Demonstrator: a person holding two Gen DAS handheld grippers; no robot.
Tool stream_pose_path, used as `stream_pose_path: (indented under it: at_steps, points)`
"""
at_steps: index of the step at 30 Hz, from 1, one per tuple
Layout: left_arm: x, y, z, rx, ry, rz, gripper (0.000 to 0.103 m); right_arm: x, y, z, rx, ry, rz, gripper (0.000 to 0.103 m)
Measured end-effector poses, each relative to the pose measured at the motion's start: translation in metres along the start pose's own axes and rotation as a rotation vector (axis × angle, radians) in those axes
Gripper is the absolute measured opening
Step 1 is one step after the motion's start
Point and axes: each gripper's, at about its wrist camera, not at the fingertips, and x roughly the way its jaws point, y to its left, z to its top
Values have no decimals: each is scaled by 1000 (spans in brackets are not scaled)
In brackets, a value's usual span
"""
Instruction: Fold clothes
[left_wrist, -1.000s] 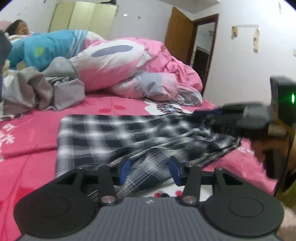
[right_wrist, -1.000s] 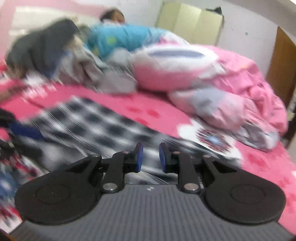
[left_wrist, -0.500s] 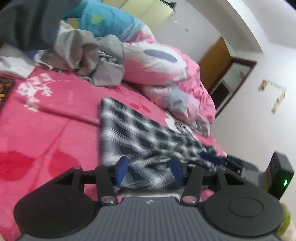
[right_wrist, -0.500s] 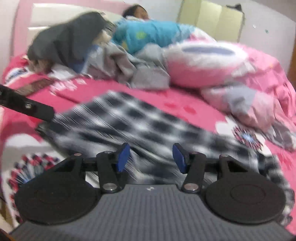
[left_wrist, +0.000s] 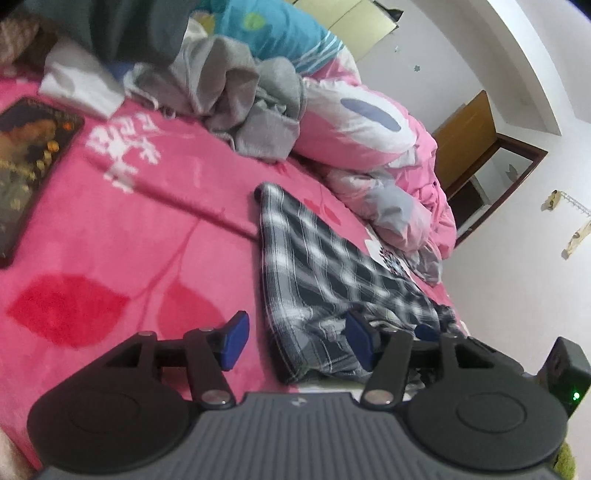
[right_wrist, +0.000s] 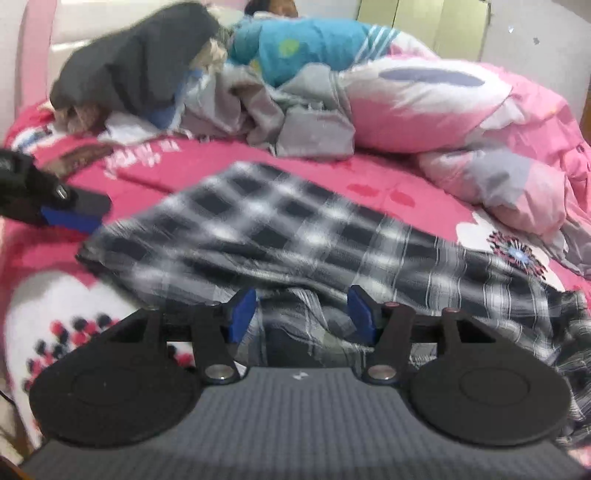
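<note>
A checked garment (right_wrist: 295, 240) is seen lying on the pink bed (left_wrist: 110, 236), spread out partly flat, with bunched folds at its near edge. In the right wrist view it fills the middle of the picture, and its far corner points toward 12 o'clock. The right gripper (right_wrist: 301, 314) is held just over the bunched near edge with its fingers wide apart; nothing is clamped between them. The left gripper (left_wrist: 295, 338) is also spread apart and holds nothing; the garment's left corner lies between its fingers, toward the one at 3 o'clock. In the right wrist view the left gripper appears at 9 o'clock, just beside the garment's side edge.

Whether the garment has been folded once already or only laid out cannot be settled from these pictures.

Some risks can be judged. At the bunched edge several layers may be taken together instead of one, so the fold would come out crooked. The bed cover may be pinched with the cloth, because it is soft. A pile of grey clothes (left_wrist: 255, 110) lies near at 12 o'clock and could be dragged in.
</note>
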Motion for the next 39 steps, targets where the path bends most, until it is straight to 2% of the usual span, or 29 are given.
stream_pose_path:
  at_steps: [1,6,12,18,22,25,31,39]
  points:
    - [0,1,0,-10,6,-7,59,-2,3,0,0,-7,8,65]
    - [2,8,2,-57,38,-43,61,-10,26,-2,-67,-31,69,69]
    - [6,12,5,-88,80,-65,61,-12,49,-2,-123,-55,152,83]
    - [16,9,11,-69,131,-46,61,-13,59,-3,-155,-61,134,90]
    - [23,6,15,-57,165,-34,56,-13,65,-4,-176,-65,119,93]
    - [28,12,19,-138,209,-97,52,-13,71,-4,-205,-71,110,93]
    - [28,19,25,-227,224,-153,48,-6,95,1,-335,-101,102,94]
    - [29,22,32,-291,223,-232,48,17,116,11,-417,-112,48,93]
